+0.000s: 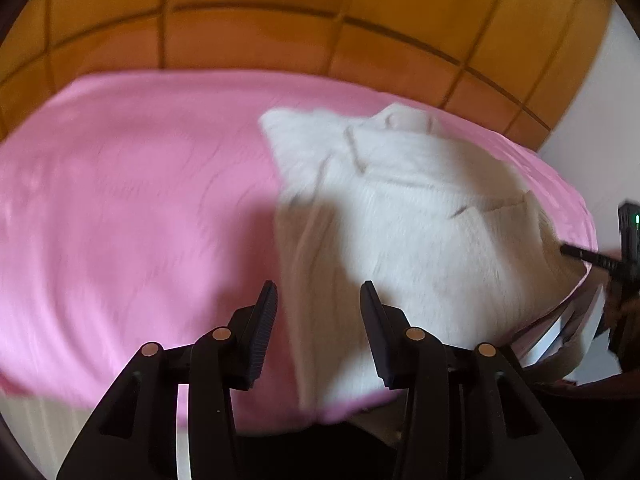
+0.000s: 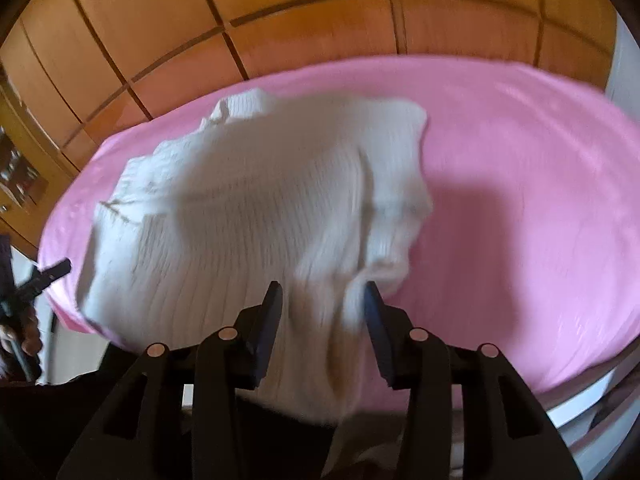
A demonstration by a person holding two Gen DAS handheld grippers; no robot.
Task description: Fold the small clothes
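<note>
In the left wrist view, a white knitted top (image 1: 400, 216) is seen lying on a pink sheet (image 1: 132, 200), on the right half of it. A wooden wall (image 1: 256, 12) stands at the far side. The left gripper (image 1: 318, 304) is held over the near left edge of the top. Its jaws are wide apart and nothing is held between them. The tip of the right gripper (image 1: 576, 254) is seen at the far right, beside the edge of the top. The picture is blurred, so small details cannot be made out.

In the right wrist view, the same top is seen bunched and wrinkled on the left half of the sheet. The right gripper's jaws are also apart. Some cloth is seen between them, but it is not pinched. The left gripper is seen small at the near left edge.

Things could go wrong from here. If only one layer is pinched, the top may be pulled crooked. If the pink sheet is caught with the cloth, it may be dragged up too. The near end of the top hangs close to the edge, so it could slide off.
</note>
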